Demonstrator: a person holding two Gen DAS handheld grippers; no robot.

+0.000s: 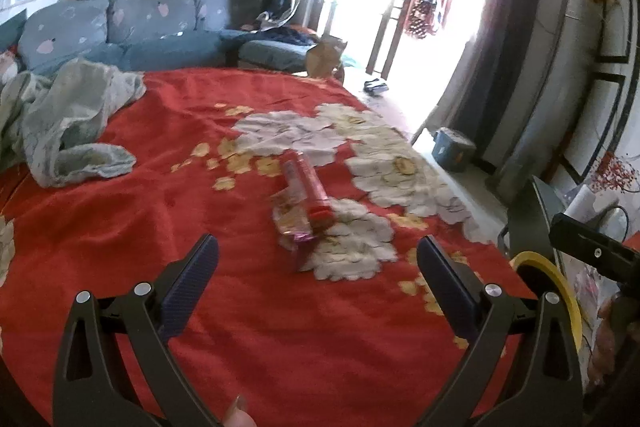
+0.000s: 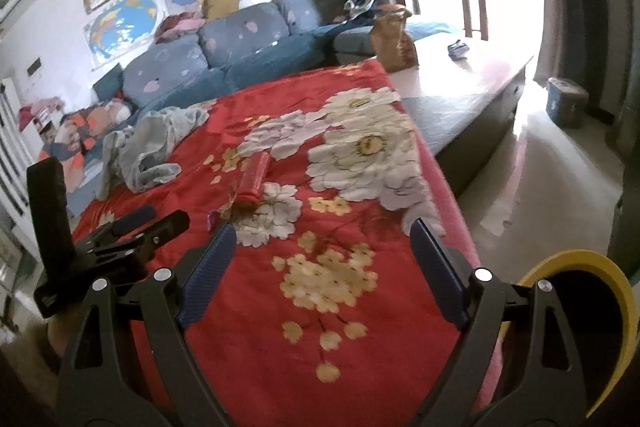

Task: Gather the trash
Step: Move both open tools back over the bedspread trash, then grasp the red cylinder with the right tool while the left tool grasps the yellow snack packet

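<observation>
Lying ahead of both spread, empty grippers, the red cylindrical plastic wrapper point(image 1: 308, 187) rests on the red floral bedspread point(image 1: 200, 155), long axis pointing away; left gripper point(image 1: 318, 259) looks nearer than right gripper point(image 2: 322, 247).

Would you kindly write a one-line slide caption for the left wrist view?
Open left gripper hovers over a red floral bedspread, facing a red wrapper and crumpled packet.

Glossy red plastic wrapper point(image 1: 307, 185) on soft matt cloth bedspread point(image 1: 160, 211); crumpled grey-green fabric point(image 1: 72, 123) beside.
</observation>
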